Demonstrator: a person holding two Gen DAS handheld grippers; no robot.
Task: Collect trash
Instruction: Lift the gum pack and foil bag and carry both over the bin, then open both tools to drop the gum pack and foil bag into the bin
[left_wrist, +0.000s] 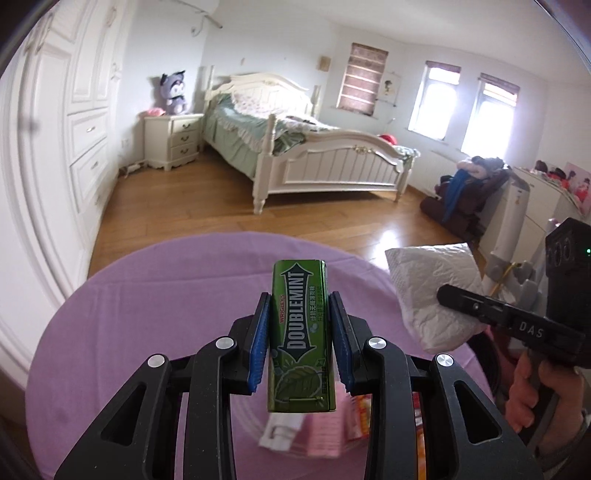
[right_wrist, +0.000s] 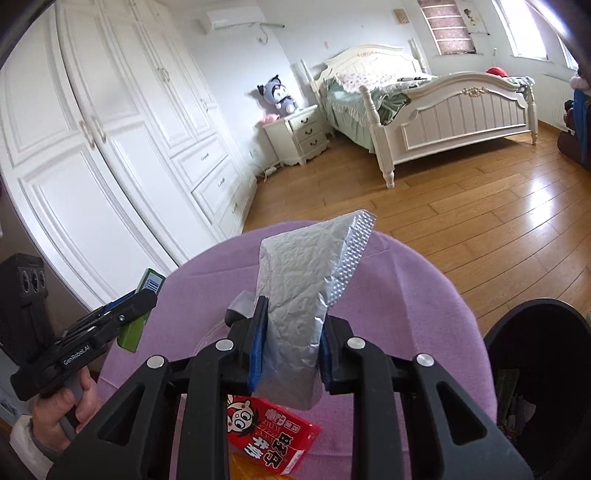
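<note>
A round table under a purple cloth (right_wrist: 406, 280) occupies the foreground. A black bin (right_wrist: 546, 369) sits at its right edge. The right gripper (right_wrist: 291, 354) is clamped on a crumpled silver wrapper (right_wrist: 295, 280), held above the cloth. The left gripper (left_wrist: 300, 339) is clamped on a green Doublemint gum box (left_wrist: 301, 332), also raised. A red snack packet (right_wrist: 273, 435) lies on the cloth below.

Two handheld grippers are up, the left gripper (left_wrist: 300, 334) and the right gripper (right_wrist: 291, 345). One green Doublemint gum pack (left_wrist: 301, 332), one white crumpled wrapper (right_wrist: 295, 291), one red snack packet (right_wrist: 273, 439) near on one purple round table (right_wrist: 406, 295). One black bin (right_wrist: 546, 369) right. Far off: one bed (left_wrist: 332, 162), one nightstand (left_wrist: 173, 138), one plush toy (left_wrist: 173, 92), two bright windows (left_wrist: 432, 99).
</note>
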